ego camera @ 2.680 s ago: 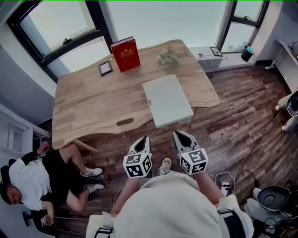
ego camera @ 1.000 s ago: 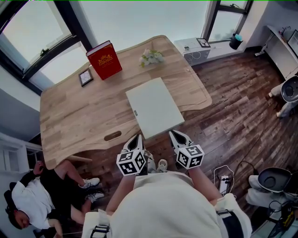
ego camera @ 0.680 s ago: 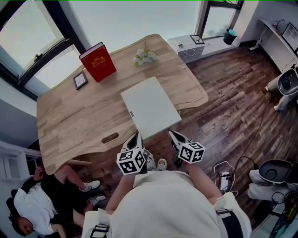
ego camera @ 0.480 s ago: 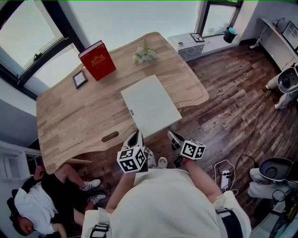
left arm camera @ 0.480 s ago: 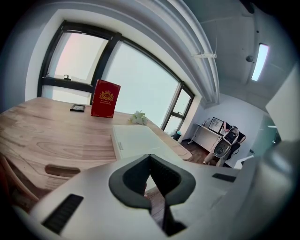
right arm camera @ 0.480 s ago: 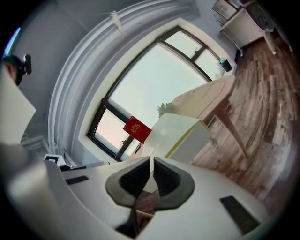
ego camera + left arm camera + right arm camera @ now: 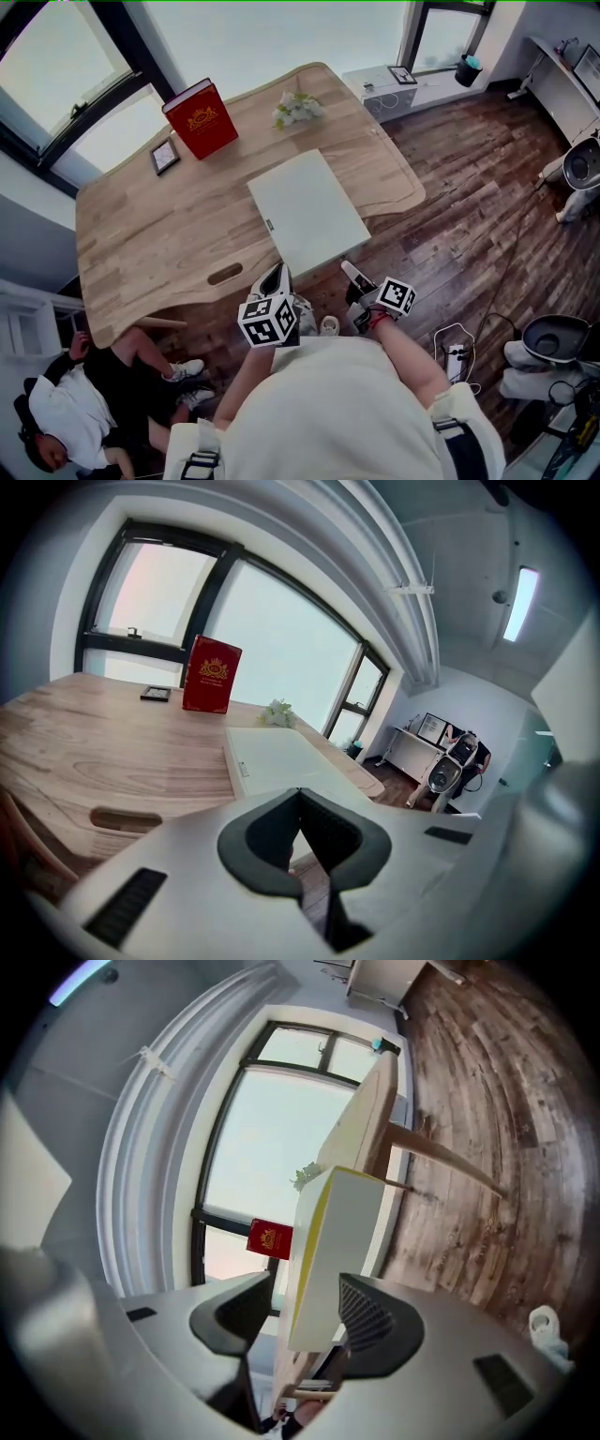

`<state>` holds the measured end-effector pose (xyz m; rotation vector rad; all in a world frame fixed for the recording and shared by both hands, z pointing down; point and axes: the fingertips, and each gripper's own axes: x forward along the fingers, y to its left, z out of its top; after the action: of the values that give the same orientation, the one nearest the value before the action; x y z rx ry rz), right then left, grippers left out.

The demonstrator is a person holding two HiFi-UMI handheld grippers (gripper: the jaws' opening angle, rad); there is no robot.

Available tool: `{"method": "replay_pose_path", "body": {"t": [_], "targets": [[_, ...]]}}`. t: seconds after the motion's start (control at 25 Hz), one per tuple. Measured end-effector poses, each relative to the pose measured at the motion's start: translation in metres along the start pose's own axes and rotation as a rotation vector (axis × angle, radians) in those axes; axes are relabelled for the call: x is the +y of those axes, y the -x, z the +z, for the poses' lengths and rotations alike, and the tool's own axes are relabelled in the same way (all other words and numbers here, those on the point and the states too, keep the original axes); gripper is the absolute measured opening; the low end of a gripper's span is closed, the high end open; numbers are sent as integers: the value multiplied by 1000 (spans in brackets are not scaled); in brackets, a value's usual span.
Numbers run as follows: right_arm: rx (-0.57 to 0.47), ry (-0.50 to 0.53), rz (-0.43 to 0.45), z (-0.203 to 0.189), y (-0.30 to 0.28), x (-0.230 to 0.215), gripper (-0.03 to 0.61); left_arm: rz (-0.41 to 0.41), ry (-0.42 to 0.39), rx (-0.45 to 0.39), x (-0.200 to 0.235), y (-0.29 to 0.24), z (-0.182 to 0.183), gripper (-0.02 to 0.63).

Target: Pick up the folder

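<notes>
A flat white folder [image 7: 307,214] lies on the wooden table [image 7: 159,234], its near end jutting over the front edge. My right gripper [image 7: 348,271] is rolled onto its side just below that near end. In the right gripper view the folder [image 7: 330,1241] shows edge-on between the jaws of my right gripper [image 7: 305,1283]; the jaws are opening and the pads do not press on it. My left gripper [image 7: 276,271] hangs beside the folder's near left corner. Its jaws are shut on nothing [image 7: 300,794], with the folder [image 7: 277,757] ahead.
A red book [image 7: 201,119] stands at the table's back, with a small framed picture [image 7: 165,156] to its left and white flowers [image 7: 298,109] to its right. A person [image 7: 66,412] sits on the floor at lower left. A power strip [image 7: 457,349] lies on the wooden floor at right.
My right gripper has rolled onto its side, sunk toward the folder's near edge and opened its jaws around it. The left gripper has hardly moved.
</notes>
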<state>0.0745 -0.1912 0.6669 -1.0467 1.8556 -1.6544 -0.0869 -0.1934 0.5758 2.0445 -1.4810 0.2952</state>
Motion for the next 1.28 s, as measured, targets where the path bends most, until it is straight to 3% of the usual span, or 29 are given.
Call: {"method": "replay_pose_path", "body": {"t": [0.28, 0.4, 1.28], "targets": [[-74, -135, 72, 14, -10, -22, 374, 18, 26, -6, 12, 0, 0, 17], [-110, -160, 52, 17, -15, -31, 405, 22, 30, -7, 17, -1, 2, 17], [-119, -184, 4, 31, -75, -33, 414, 51, 52, -14, 49, -20, 29, 17]]}}
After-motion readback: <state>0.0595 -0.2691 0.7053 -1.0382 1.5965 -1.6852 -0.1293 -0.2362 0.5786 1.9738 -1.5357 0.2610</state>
